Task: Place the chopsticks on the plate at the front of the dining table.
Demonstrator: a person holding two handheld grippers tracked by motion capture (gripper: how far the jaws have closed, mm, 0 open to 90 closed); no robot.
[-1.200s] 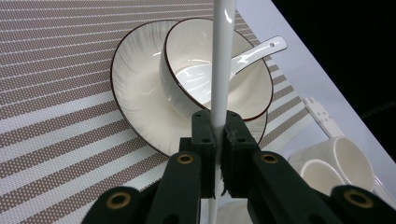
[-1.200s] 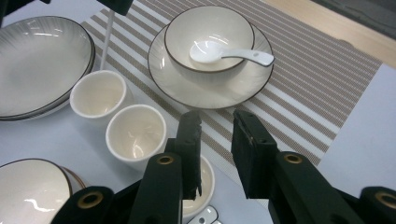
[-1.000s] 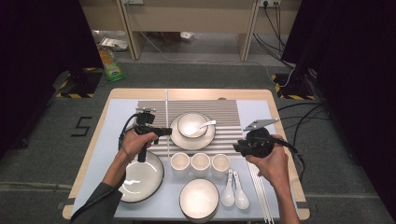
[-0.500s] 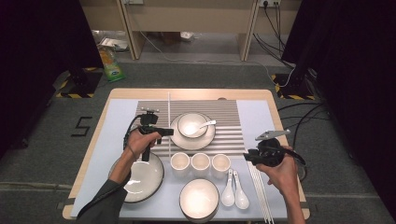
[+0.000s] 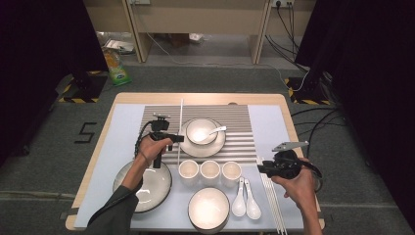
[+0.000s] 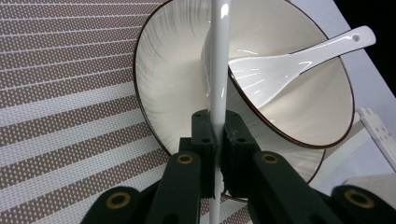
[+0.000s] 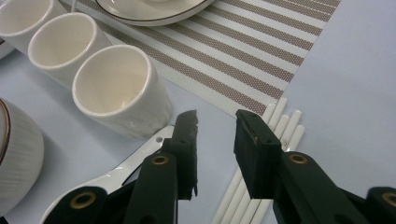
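Dark room w/ grey carpet; wooden bench (image 5: 128, 98) carries a pale sheet and a striped mat (image 5: 244, 128).

L tool (image 6: 215, 135): my jaws are clamped tight on one white chopstick (image 6: 218, 70), which runs straight up between the pads and on past them. In high view L tool (image 5: 177, 139) sits over the mat's left part, chopstick (image 5: 180, 128) lying front-to-back, just left of the bowl. Beyond it in left gripper view: brown-rimmed bowl (image 6: 261, 60) on a plate, white spoon (image 6: 289, 63) resting in it w/ handle over the rim.

R tool (image 7: 215, 140): jaws have just been opening, now partly apart, nothing between the pads. It hovers low above the remaining chopsticks (image 7: 261, 154), a bundle of white sticks lying on the pale sheet at the mat's corner. In high view R tool (image 5: 261, 169) is at bench right side, bundle (image 5: 272, 205) just beside it toward the near edge.

Near R tool: three cups (image 7: 116, 88) in a row, two spoons (image 5: 244, 198) betw. cups and bundle. Further out: small bowl (image 5: 209, 208) at near edge, large plate (image 5: 147, 188) under my left forearm.
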